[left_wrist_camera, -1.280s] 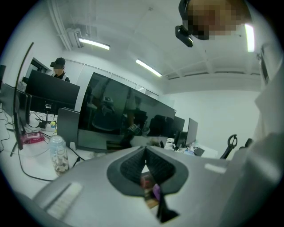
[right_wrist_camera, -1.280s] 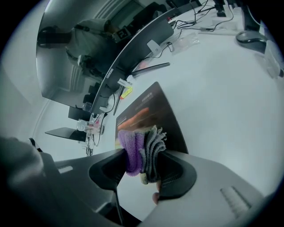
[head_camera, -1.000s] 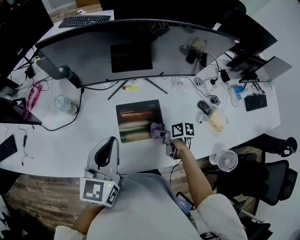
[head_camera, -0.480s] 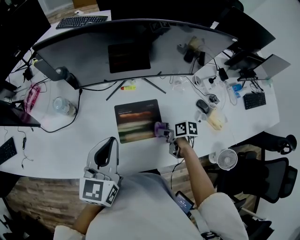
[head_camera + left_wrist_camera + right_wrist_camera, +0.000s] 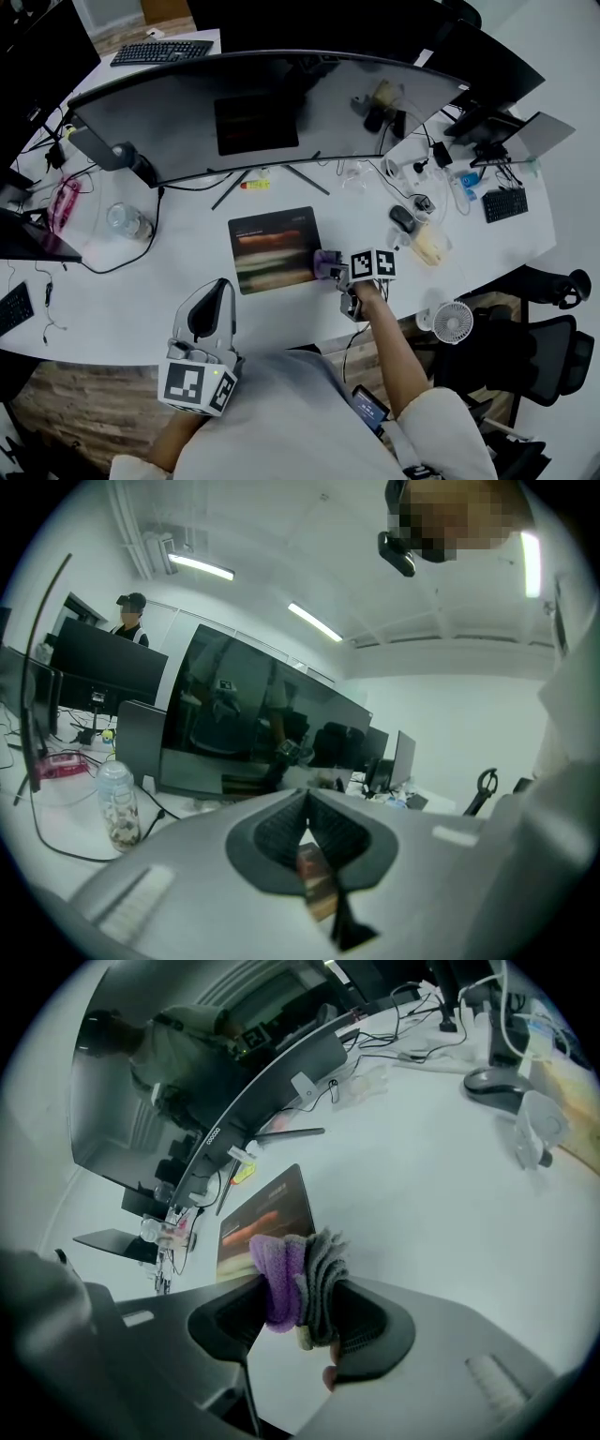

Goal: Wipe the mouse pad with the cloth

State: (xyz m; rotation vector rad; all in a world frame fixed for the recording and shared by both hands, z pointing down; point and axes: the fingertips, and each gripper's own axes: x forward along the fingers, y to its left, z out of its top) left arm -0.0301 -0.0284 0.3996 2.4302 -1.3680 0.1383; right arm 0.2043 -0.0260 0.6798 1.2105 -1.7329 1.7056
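The dark mouse pad [image 5: 272,248] with blurred orange and green stripes lies on the white desk [image 5: 141,291] in front of the curved monitor. My right gripper [image 5: 336,271] is shut on a bunched purple and grey cloth [image 5: 326,262], just off the pad's right edge. In the right gripper view the cloth [image 5: 295,1279] fills the jaws of that gripper [image 5: 298,1309], and the pad [image 5: 267,1213] lies just beyond. My left gripper [image 5: 211,314] hangs at the desk's near edge, left of the pad. Its jaws [image 5: 307,797] are shut with nothing between them.
A wide curved monitor [image 5: 272,108] spans the back of the desk. To the right are a black mouse [image 5: 402,217], cables and a small white fan [image 5: 453,322]. A clear jar [image 5: 123,218] stands at the left. Office chairs [image 5: 539,352] sit at the right.
My right gripper has slid the cloth to the right, from the pad's right edge onto the desk beside it. The left gripper has stayed put.
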